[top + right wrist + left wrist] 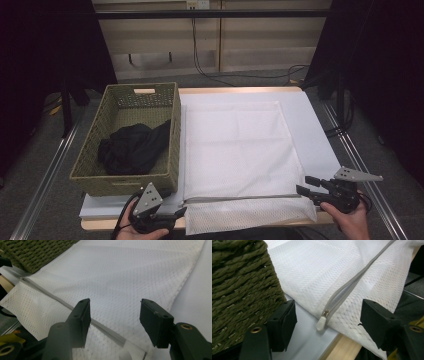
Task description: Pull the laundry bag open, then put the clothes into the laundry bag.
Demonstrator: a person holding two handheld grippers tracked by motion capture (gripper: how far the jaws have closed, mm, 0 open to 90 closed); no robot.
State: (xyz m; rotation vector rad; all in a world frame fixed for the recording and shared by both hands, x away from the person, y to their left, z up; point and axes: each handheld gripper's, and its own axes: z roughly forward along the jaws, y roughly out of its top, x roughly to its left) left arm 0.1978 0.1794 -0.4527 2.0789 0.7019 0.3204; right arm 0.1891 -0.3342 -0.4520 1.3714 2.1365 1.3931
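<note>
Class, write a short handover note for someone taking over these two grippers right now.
Left gripper: open, jaws either side of the zipper pull, not gripping it.
Right gripper: open over the zipper's other end.
White mesh bag lies flat on the table, zipper closed. Black clothes sit in the green basket.
Likely left: unzip the bag, move the clothes into it.

White mesh laundry bag (240, 150) lies flat on the table, zipper (245, 198) running along its near edge, pull (321, 323) at the left end.
</note>
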